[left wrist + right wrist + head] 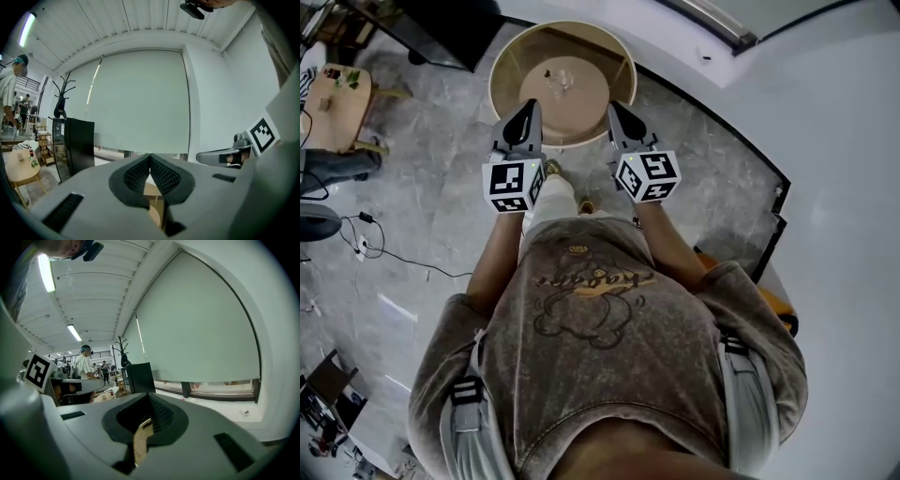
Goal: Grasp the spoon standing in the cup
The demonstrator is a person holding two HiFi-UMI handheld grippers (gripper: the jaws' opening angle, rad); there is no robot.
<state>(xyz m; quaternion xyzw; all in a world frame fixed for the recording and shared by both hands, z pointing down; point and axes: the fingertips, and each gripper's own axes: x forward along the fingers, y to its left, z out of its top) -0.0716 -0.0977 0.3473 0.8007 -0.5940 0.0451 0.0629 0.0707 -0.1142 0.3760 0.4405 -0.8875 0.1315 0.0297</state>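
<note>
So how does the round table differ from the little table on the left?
The round table looks broader than the little table. The round table stands ahead, the little table aside. The round table bears one cup; the little table several small items. Both tops are pale wood.

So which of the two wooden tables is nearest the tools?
The big round rimmed table straight ahead of the person; the small table stands far off left.

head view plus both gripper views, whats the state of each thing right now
left gripper: jaws shut, nothing between them
right gripper: jaws shut, nothing between them
cup: on the round table, neither gripper touching it
spoon: too small to make out
</note>
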